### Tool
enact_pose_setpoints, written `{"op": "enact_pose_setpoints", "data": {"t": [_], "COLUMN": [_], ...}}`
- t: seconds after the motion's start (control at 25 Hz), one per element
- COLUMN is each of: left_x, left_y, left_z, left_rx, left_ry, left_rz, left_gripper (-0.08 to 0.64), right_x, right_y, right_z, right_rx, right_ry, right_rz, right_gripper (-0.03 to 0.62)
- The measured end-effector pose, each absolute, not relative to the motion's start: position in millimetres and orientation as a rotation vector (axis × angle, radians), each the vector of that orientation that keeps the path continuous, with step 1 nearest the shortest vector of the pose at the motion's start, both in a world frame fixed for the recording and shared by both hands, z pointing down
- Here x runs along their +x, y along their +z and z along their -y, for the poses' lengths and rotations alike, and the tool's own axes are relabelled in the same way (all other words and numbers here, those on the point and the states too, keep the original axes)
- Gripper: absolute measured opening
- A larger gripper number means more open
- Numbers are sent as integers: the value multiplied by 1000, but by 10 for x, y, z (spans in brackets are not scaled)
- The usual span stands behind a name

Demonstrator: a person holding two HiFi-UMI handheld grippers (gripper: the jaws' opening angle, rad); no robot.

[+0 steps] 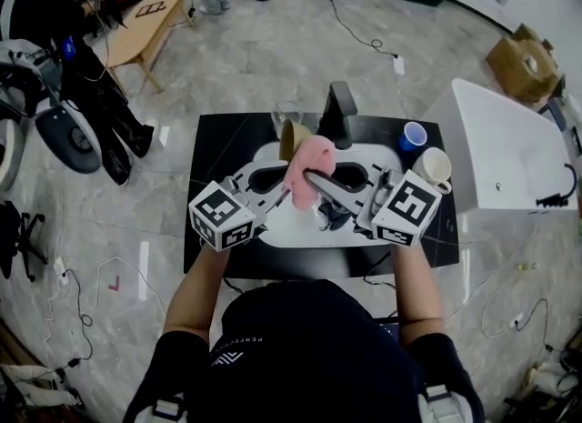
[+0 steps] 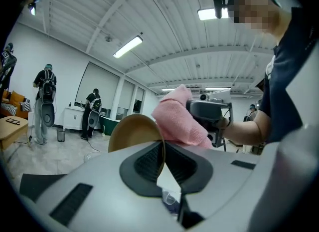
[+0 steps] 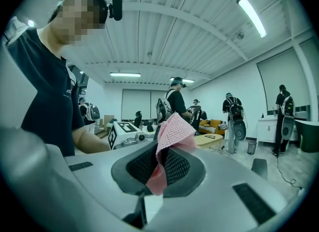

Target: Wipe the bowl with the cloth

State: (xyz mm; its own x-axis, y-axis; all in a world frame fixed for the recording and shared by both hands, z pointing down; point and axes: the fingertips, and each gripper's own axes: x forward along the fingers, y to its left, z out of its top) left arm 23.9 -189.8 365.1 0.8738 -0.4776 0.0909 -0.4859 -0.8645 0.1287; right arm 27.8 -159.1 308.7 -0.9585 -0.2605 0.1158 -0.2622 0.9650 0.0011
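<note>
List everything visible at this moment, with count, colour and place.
bowl: one, tan, held up over the basin
cloth: one, pink, beside the bowl
basin: one, white, set in the table
table: one, black, in front of the person
cup: one, blue, far right of the table
mug: one, white, next to the cup
glass: one, clear, behind the bowl
wooden table: one, light brown, far left
cardboard box: one, brown, far right
left gripper: one, grey, shut on the bowl's rim
right gripper: one, grey, shut on the cloth
</note>
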Motion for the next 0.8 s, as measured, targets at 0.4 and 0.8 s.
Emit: {"op": "enact_pose_setpoints", "data": {"t": [0.4, 0.8], "left_x": [298, 197], "left_y": [3671, 3608], "left_z": [1556, 1203], "left_rx": [2977, 3040], "left_ry": [131, 135], "left_rz": [538, 311], "left_gripper": [18, 18], "right_x": [325, 368], "right_y": [3095, 3223], "right_z": [1715, 1768], "right_rx": [512, 571], "right_ry": [1, 5], "right_rz": [2966, 2923], "right_gripper": [41, 41]}}
